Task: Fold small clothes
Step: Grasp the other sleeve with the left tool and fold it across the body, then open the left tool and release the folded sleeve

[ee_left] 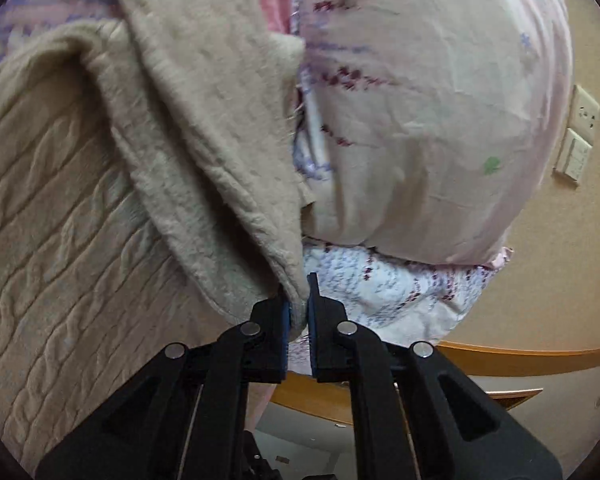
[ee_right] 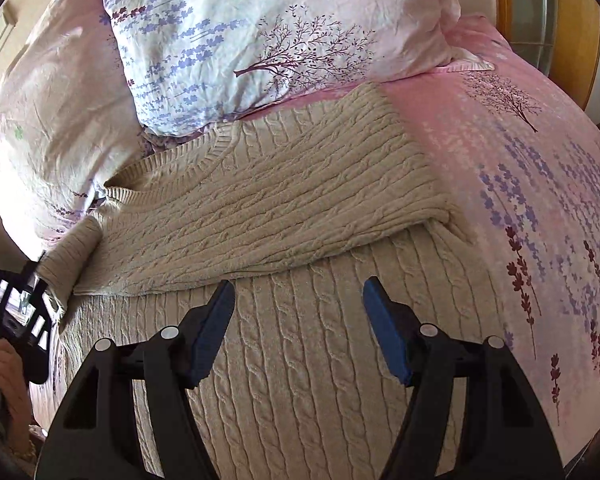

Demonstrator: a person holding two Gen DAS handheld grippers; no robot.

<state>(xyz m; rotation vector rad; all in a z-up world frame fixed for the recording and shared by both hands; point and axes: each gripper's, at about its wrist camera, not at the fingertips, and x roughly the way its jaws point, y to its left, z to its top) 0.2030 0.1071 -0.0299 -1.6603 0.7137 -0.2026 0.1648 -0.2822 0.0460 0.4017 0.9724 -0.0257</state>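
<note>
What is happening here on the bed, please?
A person is folding a beige cable-knit sweater on a bed with a pink floral cover. The left hand-held gripper is shut on the sweater's sleeve cuff and holds it up. The right hand-held gripper is open above the sweater's body, holding nothing. One part is already folded across the body. Two pillows lie behind.

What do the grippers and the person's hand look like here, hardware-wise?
Both the left gripper and the right gripper are matte black plastic linkages with triangular cut-outs and round silver pivot pins. Their fingers carry blue ribbed pads. The hand at the right wrist view's edge shows a gold-coloured bracelet; no sleeve is visible.
</note>
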